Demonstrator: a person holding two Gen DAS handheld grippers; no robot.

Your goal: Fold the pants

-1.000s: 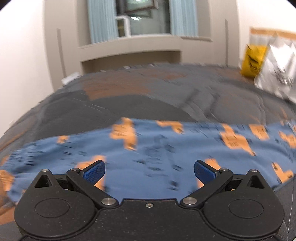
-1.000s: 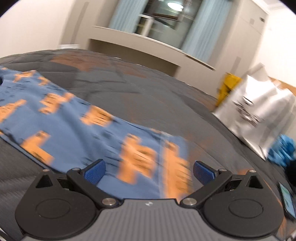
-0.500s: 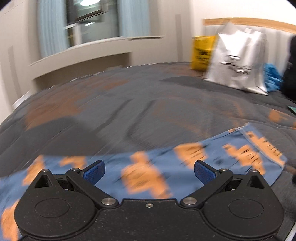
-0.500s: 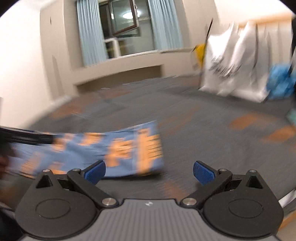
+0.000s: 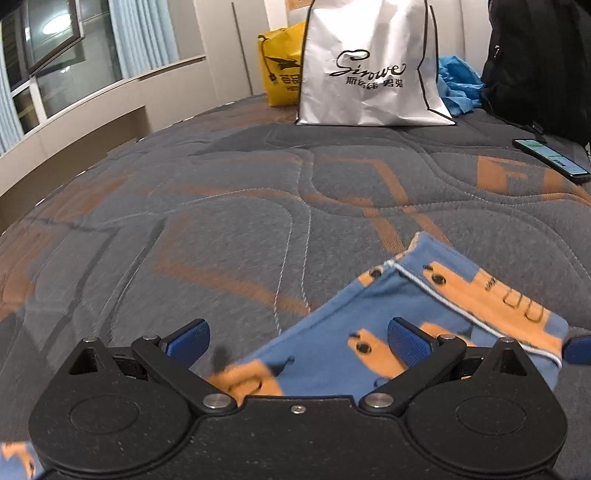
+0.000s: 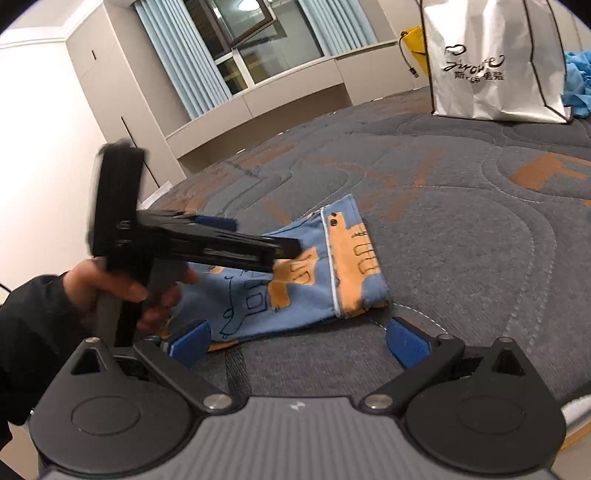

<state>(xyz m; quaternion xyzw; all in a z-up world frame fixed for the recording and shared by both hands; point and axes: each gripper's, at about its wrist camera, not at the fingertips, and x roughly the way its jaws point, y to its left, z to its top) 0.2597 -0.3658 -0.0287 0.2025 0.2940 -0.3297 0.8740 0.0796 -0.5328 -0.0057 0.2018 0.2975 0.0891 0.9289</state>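
Pants (image 6: 295, 280) now bunched nearer, white bag (image 5: 369, 66) and phone (image 5: 550, 159) beyond.

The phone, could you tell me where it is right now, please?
In the left wrist view, the phone lies on the bed at the far right, beside the black backpack.

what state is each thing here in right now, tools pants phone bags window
left tool: open, over the pants
right tool: open, holding nothing
pants: lying flat on the mattress
phone: face up, screen lit
white bag: standing upright
yellow bag: upright behind the white bag
window: sash swung open
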